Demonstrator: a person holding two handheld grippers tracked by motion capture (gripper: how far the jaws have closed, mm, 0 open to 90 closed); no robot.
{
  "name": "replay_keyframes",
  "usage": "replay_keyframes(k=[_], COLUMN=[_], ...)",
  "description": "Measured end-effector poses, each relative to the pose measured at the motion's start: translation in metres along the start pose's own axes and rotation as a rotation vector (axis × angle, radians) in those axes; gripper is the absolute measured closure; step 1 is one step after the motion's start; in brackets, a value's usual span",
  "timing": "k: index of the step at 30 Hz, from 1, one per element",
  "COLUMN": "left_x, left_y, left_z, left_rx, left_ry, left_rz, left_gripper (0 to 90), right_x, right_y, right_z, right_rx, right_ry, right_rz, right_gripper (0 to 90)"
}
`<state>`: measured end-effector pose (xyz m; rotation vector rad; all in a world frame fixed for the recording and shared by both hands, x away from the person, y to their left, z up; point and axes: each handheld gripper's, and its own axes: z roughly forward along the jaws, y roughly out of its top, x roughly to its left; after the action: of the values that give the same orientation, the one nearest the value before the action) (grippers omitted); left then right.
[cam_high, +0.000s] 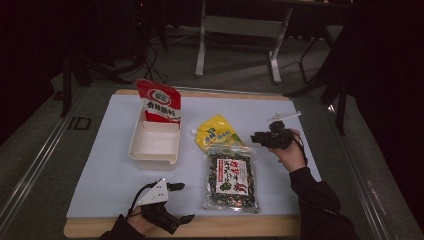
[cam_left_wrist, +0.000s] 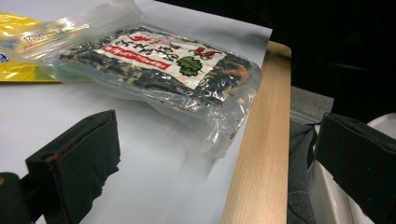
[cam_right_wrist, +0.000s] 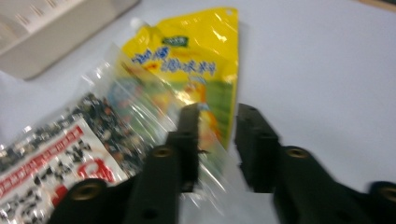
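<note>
The right gripper (cam_high: 256, 137) hangs above the counter (cam_high: 115, 175) just right of the two flat packets, held in a hand that comes in from the lower right. In the right gripper view its fingers (cam_right_wrist: 189, 140) stand a modest gap apart with nothing clamped between them; the clear top edge of the seaweed packet (cam_right_wrist: 70, 149) lies under the left finger and the yellow pouch (cam_right_wrist: 187, 60) lies beyond the tips. Whether a finger brushes the plastic cannot be told, as that view is blurred.

The left gripper (cam_high: 186, 202) sits at the near edge of the counter, fingers (cam_left_wrist: 79, 158) spread wide and empty, pointing toward the seaweed packet (cam_left_wrist: 163, 70), which lies near but apart from them.

The seaweed packet (cam_high: 231, 177) lies flat, label up, at the near middle-right of the counter. Its long axis runs from the near edge away toward the far side, with the clear sealed top at the far end. That top end overlaps the lower edge of the yellow pouch (cam_high: 217, 131), which lies flat just beyond it, its small white cap pointing to the far left toward the white tray (cam_high: 155, 157). A red and white bag (cam_high: 160, 102) stands upright in the tray's far end.
</note>
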<state>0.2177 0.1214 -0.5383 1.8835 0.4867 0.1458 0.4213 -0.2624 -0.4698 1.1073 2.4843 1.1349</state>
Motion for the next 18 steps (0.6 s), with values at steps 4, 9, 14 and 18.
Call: replay_keyframes(k=[4, 9, 14, 18], left_x=[0.0, 0.0, 0.002, 0.004], left_y=[0.0, 0.0, 0.0, -0.001], left_z=[0.0, 0.001, 0.002, 0.004], left_rx=[-0.017, -0.027, -0.035, -0.036], left_ry=[-0.009, -0.005, -0.011, -0.018], left_rz=[-0.003, -0.009, -0.025, -0.035], left_gripper=[1.3, 1.3, 1.3, 1.3], right_x=[-0.007, -0.014, -0.02, -0.02], right_y=[-0.009, -0.016, -0.021, -0.027], right_z=[0.0, 0.013, 0.026, 0.032], right_rx=[0.016, 0.06, 0.106, 0.153], right_ry=[0.019, 0.054, 0.107, 0.169], right_rz=[0.019, 0.034, 0.056, 0.04], right_gripper=[54.6, 45.9, 43.0, 47.4])
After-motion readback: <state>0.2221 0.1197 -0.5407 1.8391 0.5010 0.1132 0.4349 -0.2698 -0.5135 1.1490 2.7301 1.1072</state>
